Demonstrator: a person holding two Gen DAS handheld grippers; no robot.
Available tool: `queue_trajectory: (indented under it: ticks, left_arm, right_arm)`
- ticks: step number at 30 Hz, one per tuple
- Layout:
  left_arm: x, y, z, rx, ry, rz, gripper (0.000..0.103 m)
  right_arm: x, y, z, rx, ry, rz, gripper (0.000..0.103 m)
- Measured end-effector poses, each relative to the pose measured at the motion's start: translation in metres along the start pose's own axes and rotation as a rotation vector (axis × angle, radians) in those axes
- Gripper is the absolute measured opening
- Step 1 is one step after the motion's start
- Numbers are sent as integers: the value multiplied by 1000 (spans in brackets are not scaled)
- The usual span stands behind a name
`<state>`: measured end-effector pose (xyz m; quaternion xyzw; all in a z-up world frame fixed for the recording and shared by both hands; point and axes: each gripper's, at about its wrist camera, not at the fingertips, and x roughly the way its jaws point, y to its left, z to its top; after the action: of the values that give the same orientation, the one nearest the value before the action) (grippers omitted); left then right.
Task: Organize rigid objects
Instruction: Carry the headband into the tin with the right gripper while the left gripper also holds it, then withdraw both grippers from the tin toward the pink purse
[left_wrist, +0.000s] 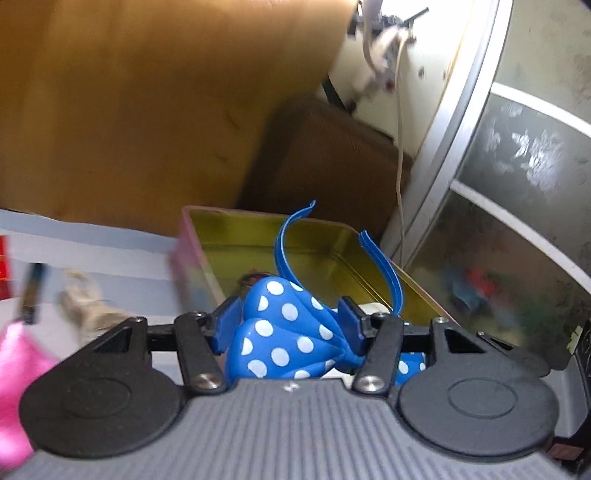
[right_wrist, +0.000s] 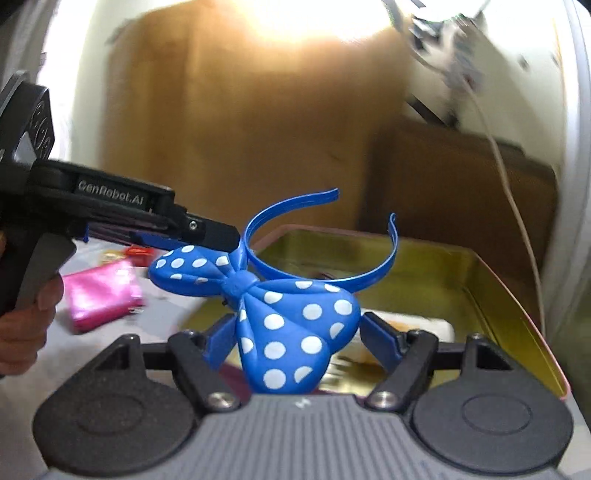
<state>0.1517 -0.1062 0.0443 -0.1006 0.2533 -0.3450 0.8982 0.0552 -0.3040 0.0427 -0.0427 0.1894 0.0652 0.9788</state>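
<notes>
Nearest the right wrist camera, the right gripper (right_wrist: 299, 338) had its blue-padded fingers (right_wrist: 218, 341) spread wide, one on each side of the near lobe of a glossy blue plastic headband with a large white-spotted bow (right_wrist: 295, 325); whether either pad pressed the lobe could not be told. The bow looked moulded and hard, two puffed lobes pinched at a central knot, with round white dots across both. From the knot a thin blue band curved up and back in an open arc, its two tips pointing away from the camera.

The left gripper (right_wrist: 221, 236) reached in from the left in the same view, and its dark fingertip met the band just above the knot, beside the far lobe. In the left wrist view the left gripper (left_wrist: 290, 319) was partly open, with the blue spotted bow (left_wrist: 284, 332) filling the space between its blue pads (left_wrist: 229, 314); a firm hold could not be confirmed.

The headband hung above the near edge of an open rectangular tin with a gold inside and pink outside (right_wrist: 498, 295). Something pale lay in the tin, too hidden to name. To the left, on the white table covering (right_wrist: 159, 306), lay a shiny pink pouch (right_wrist: 99, 295). Beyond stood a blurred brown cardboard box (right_wrist: 258, 129) and a white cable (right_wrist: 517, 206) on the right.
</notes>
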Motion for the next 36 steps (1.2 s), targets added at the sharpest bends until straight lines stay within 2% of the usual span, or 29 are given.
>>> queue_trajectory:
  ticks: [4,5,8,9,12,15,20,29,36]
  left_arm:
    - [36,-11,4,1,54,17,61]
    - [44,-14,4,10,61,27,61]
    - [45,-21,4,50,37,87,66]
    - [42,-22,3,53,27,86,66]
    - [29,-23,-2,81,16,86,67]
    - [16,-24,-9,126,9,112,67]
    - [-11,-24,-22,170,-5,131,69]
    - [-65,-6,-41,182,-1,218,69]
    - [-103,23,-51,126,-38,268,70]
  right_arm:
    - [19,-29,3,48,24,-47,75]
    - [24,-33,4,52,21,-83,77]
    - [30,-36,-2,54,-17,-266,79]
    - [30,-36,-4,73,-26,-277,79]
    - [23,-39,-14,158,-58,-255,79]
    - [16,-28,-22,177,-79,-258,79]
    - [-5,-17,-26,219,-128,-212,80]
    - [-18,28,-19,177,-157,-110,81]
    - [-16,78,-12,105,-153,-50,81]
